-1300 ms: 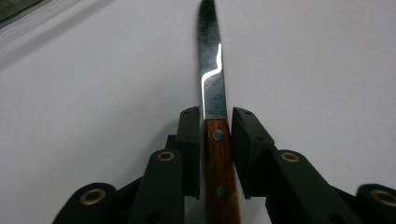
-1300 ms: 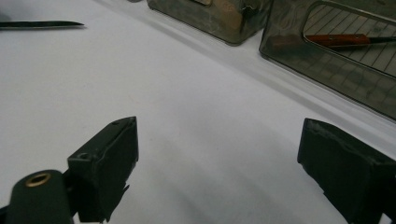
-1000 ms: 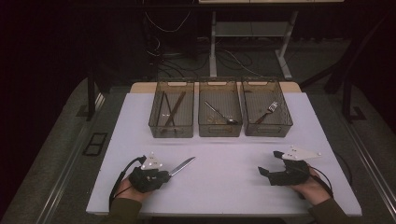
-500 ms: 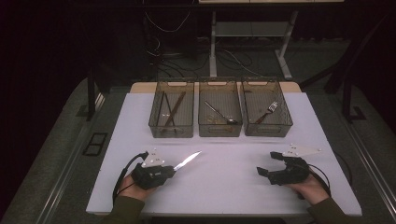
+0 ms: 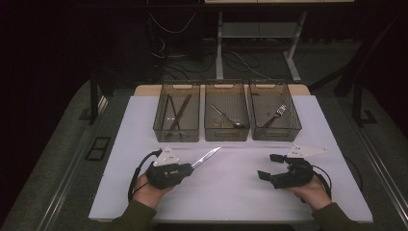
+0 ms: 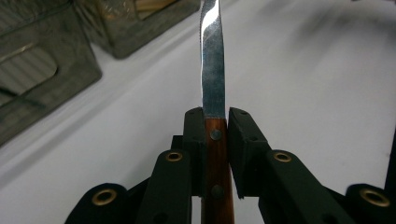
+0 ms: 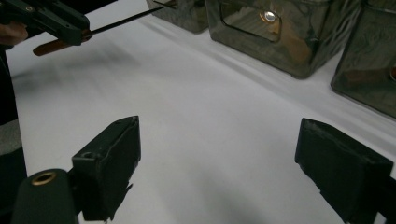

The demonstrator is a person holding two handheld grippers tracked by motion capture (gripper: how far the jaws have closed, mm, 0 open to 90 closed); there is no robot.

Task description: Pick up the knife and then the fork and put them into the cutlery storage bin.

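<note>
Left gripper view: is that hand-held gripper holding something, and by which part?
Yes. The left hand-held gripper is shut on a knife, clamping its wooden handle just below the blade.

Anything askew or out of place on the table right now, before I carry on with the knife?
Nothing stands out. The knife sits straight in the left tool, gripped by its wooden handle, blade pointing toward the three bins, which stand in an even row with cutlery inside. The right tool is open over the white table.
</note>
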